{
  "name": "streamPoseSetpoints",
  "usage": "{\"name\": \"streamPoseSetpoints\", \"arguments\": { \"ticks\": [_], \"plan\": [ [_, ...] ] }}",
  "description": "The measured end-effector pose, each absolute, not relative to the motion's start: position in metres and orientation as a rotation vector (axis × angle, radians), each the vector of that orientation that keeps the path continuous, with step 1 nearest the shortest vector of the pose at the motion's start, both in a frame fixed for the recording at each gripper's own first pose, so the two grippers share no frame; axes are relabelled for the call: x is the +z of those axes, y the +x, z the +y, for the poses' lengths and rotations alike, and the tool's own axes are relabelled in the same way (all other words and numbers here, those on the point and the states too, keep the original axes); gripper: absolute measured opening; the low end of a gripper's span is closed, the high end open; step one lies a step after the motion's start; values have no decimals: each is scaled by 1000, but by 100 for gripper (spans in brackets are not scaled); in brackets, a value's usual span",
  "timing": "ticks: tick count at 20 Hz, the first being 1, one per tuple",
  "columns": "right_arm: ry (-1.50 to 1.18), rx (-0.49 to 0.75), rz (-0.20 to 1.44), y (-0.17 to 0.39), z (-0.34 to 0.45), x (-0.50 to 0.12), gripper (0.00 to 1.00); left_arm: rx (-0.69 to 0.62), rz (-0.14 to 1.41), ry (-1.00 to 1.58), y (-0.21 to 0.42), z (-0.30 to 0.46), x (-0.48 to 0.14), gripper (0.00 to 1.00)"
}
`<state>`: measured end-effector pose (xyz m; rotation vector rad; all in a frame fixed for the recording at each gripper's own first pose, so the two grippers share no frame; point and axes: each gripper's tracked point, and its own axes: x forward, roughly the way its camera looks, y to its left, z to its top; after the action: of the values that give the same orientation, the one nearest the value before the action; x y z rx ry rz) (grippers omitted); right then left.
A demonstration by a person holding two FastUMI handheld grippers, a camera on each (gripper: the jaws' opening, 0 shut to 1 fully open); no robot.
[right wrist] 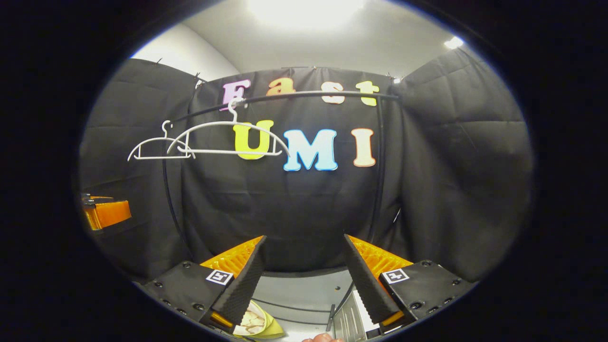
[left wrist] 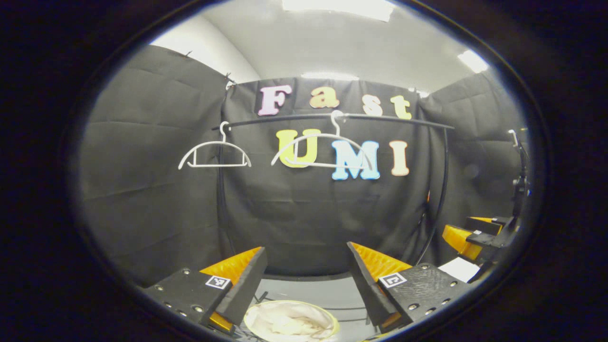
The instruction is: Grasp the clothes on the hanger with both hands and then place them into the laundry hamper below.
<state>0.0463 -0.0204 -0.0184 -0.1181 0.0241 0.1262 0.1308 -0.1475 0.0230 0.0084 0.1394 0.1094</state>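
In the left gripper view, the left gripper [left wrist: 306,280] is seen with its two fingers spread wide apart, and nothing is held between them. Just below the gap, the laundry hamper [left wrist: 332,323] is found, its yellow rim visible, and pale clothes [left wrist: 289,323] are lying crumpled inside it. Farther out, on the right edge of this view, the right gripper [left wrist: 468,237] is seen as an orange and black shape, raised above the floor. In the right gripper view, the right gripper [right wrist: 304,278] is also shown with its fingers parted and nothing between them; a part of the hamper with the pale cloth is seen low beside its left finger [right wrist: 240,285]. Above, a black rail [left wrist: 332,118] is stretched across the booth, and two white hangers are hung on it: a smaller hanger [left wrist: 214,154] toward the left and a larger hanger [left wrist: 323,149] near the middle. Both hangers are bare.
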Motion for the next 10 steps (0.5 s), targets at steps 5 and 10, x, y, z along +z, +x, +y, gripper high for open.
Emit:
{"name": "streamPoseSetpoints", "arguments": {
  "ticks": [5, 10],
  "plan": [
    [-87, 173, -111, 35, -31, 20, 98, 176, 99, 27, 89, -179, 45, 99],
    [-33, 173, -103, 31, -44, 18, 98, 101, 55, 61, 92, -192, 83, 98]
  ]
}}
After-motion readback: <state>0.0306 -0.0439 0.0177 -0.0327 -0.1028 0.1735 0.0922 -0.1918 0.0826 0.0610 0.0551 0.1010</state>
